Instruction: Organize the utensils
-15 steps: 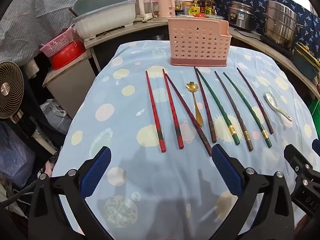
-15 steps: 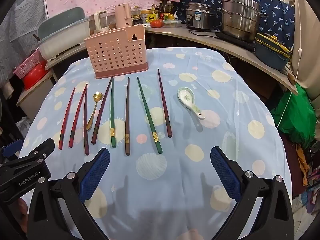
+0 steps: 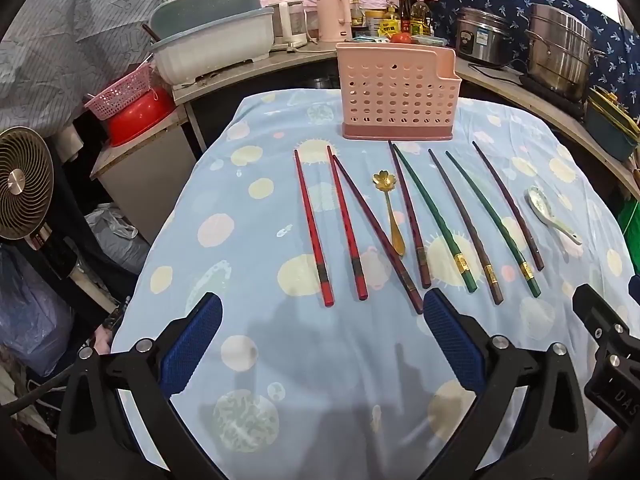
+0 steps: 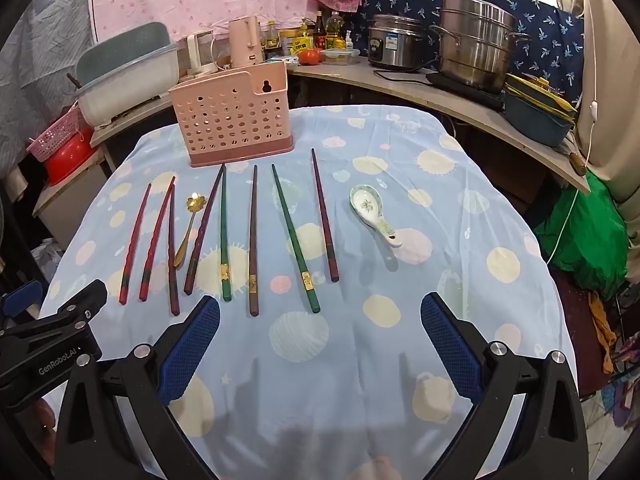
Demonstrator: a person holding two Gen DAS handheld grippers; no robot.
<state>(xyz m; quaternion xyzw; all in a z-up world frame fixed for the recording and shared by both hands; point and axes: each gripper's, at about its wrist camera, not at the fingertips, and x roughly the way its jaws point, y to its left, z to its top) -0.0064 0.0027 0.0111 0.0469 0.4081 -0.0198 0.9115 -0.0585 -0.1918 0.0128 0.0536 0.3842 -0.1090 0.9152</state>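
A pink perforated utensil holder (image 3: 396, 98) (image 4: 236, 120) stands upright at the far side of the table. In front of it lie several chopsticks in a row: red ones (image 3: 312, 224) (image 4: 134, 244) at the left, green ones (image 3: 434, 216) (image 4: 294, 236) and dark brown ones (image 3: 508, 204) (image 4: 324, 216) to the right. A gold flower spoon (image 3: 390, 212) (image 4: 188, 228) lies among them. A white ceramic spoon (image 3: 550, 216) (image 4: 374, 212) lies at the right. My left gripper (image 3: 322, 344) and right gripper (image 4: 320, 344) are both open and empty, above the near table edge.
The table has a blue spotted cloth (image 3: 248, 360) (image 4: 460, 184). A counter behind holds a dish bin (image 3: 212, 48), a kettle (image 3: 334, 16), bottles and steel pots (image 4: 474, 44). A fan (image 3: 24, 188) stands left. A green bag (image 4: 584, 232) lies right of the table.
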